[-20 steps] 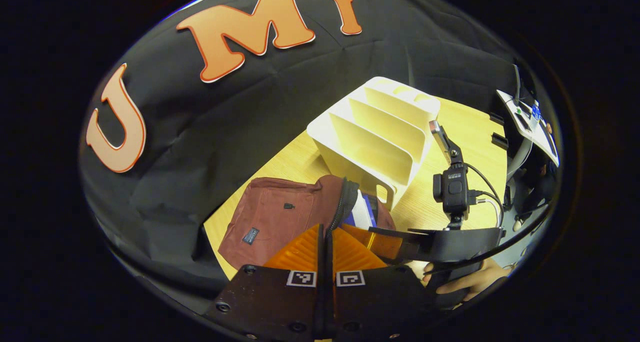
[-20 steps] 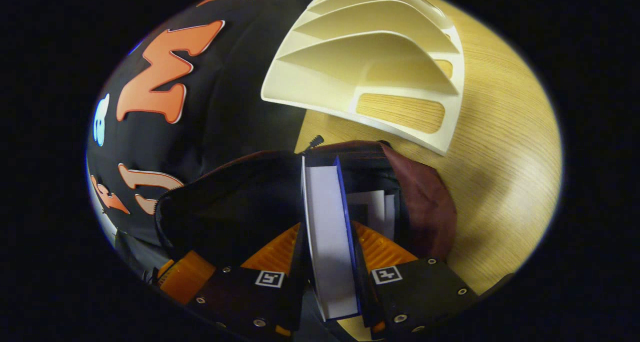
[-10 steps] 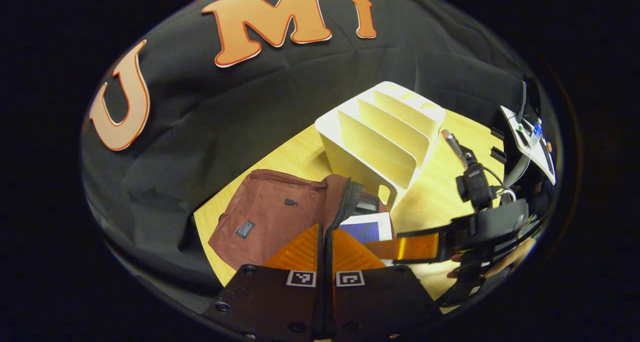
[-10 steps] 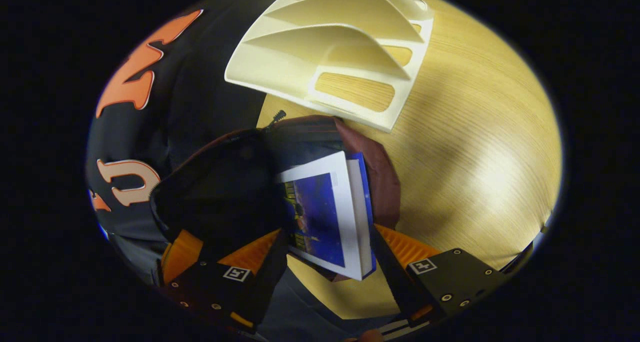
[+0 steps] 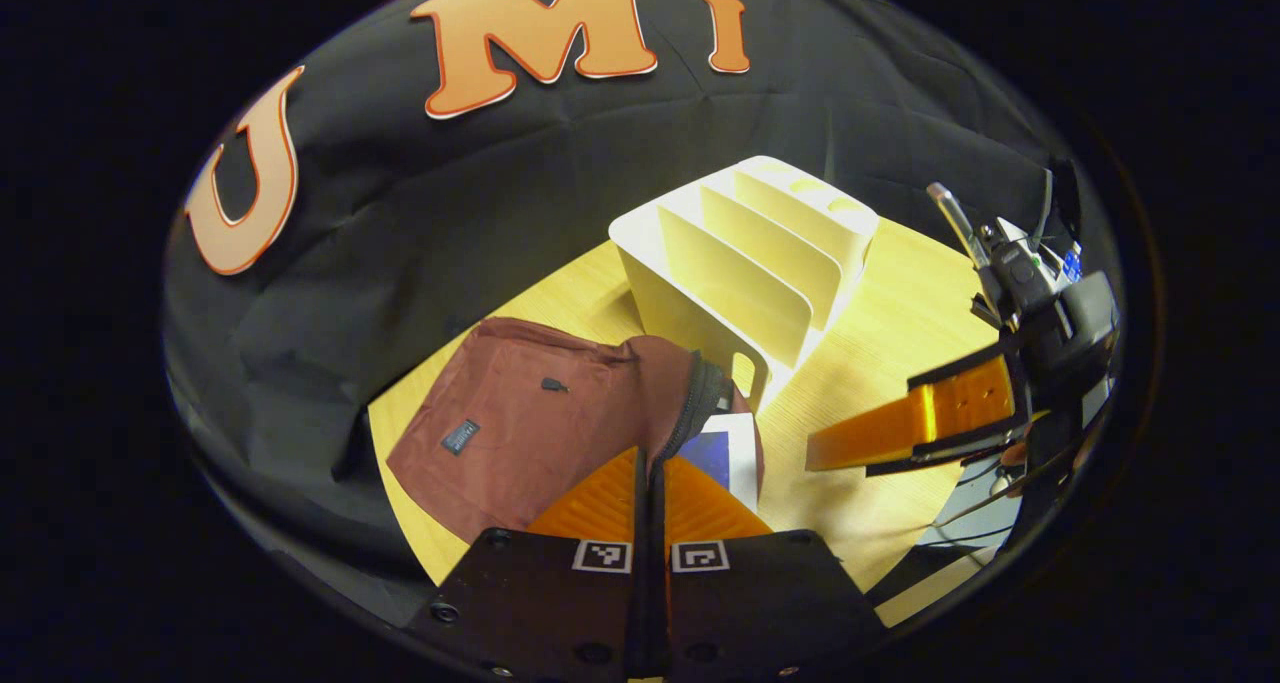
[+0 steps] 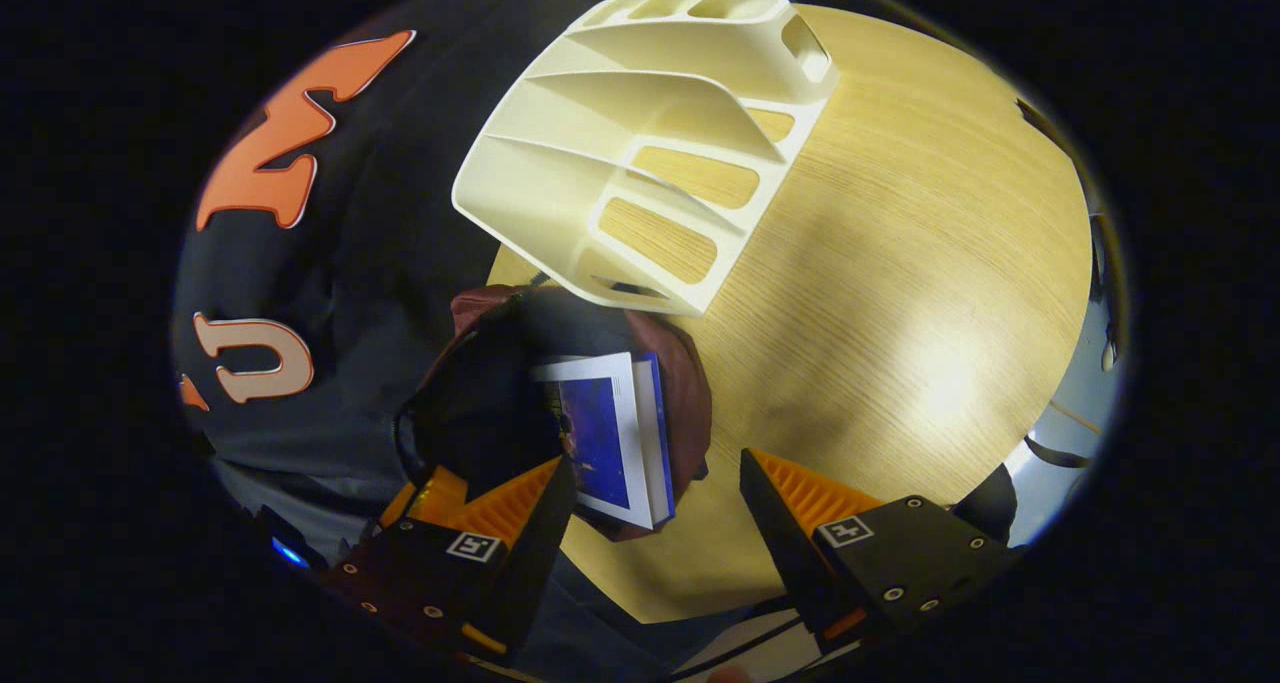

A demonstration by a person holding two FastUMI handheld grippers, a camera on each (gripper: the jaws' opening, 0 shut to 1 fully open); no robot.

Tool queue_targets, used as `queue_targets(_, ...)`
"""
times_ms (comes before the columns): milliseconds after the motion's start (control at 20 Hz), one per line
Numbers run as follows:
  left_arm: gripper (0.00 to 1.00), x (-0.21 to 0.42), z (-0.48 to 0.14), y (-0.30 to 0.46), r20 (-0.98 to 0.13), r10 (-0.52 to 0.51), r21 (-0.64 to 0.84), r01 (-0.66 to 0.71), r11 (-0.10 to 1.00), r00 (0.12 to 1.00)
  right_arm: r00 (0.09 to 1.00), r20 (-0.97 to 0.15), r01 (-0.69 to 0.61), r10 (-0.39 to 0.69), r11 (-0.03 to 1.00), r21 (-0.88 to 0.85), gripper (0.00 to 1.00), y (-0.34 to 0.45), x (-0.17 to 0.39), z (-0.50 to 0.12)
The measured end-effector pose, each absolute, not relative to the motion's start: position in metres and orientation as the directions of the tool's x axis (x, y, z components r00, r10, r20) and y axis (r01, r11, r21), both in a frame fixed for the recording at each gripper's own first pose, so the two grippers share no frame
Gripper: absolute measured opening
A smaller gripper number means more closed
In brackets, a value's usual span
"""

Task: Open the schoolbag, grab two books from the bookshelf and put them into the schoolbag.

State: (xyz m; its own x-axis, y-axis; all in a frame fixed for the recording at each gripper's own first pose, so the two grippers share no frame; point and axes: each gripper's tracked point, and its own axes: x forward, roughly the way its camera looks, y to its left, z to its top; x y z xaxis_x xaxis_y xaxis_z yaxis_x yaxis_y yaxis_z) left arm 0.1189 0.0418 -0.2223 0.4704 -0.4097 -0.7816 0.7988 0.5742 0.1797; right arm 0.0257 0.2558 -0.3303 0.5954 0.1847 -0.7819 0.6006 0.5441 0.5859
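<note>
The maroon schoolbag lies open on the wooden table, beside the cream bookshelf, whose slots stand bare. A blue-covered book lies in the bag's mouth. My left gripper is shut on the zipper edge of the bag's flap and holds it up. In the right gripper view the book rests inside the schoolbag, below the bookshelf. My right gripper is open above it and touches nothing. It also hangs open at the right.
The table runs wide and bare to the right of the bag. A stand with equipment rises past the table's far right edge. The black cloth wall closes in behind the bookshelf and the bag.
My right gripper opened, let go of the book and drew back up and away. The book tipped from upright to flat in the bag's mouth. My left gripper stayed shut on the flap.
</note>
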Motion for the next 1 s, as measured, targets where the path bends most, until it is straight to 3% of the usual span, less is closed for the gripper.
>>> queue_targets(250,0.01,0.104,-0.235,0.040,-0.800,-0.356,0.166,0.748,0.642,0.483,0.604,-0.780,0.578,0.163,0.585,0.570,0.98,0.210,0.037,-0.317)
queue_targets(350,0.05,0.088,-0.243,0.031,-0.815,-0.345,0.133,0.729,0.671,0.466,0.590,-0.786,0.557,0.185,0.611,0.562,0.98,0.197,0.035,-0.312)
queue_targets(500,0.61,0.056,-0.246,0.007,-0.825,-0.372,0.037,0.697,0.716,0.426,0.566,-0.788,0.504,0.243,0.654,0.564,0.98,0.181,0.032,-0.305)
queue_targets(600,0.99,0.038,-0.245,-0.001,-0.822,-0.348,0.025,0.638,0.770,0.452,0.577,-0.770,0.474,0.272,0.656,0.587,0.98,0.169,0.032,-0.293)
queue_targets(800,1.00,0.019,-0.229,-0.024,-0.765,-0.296,0.038,0.499,0.866,0.572,0.631,-0.728,0.376,0.270,0.714,0.591,0.97,0.129,0.029,-0.258)
queue_targets(1000,0.99,0.029,-0.183,-0.065,-0.602,-0.300,0.043,0.405,0.913,0.740,0.737,-0.634,0.217,0.236,0.805,0.552,0.98,0.095,0.041,-0.201)
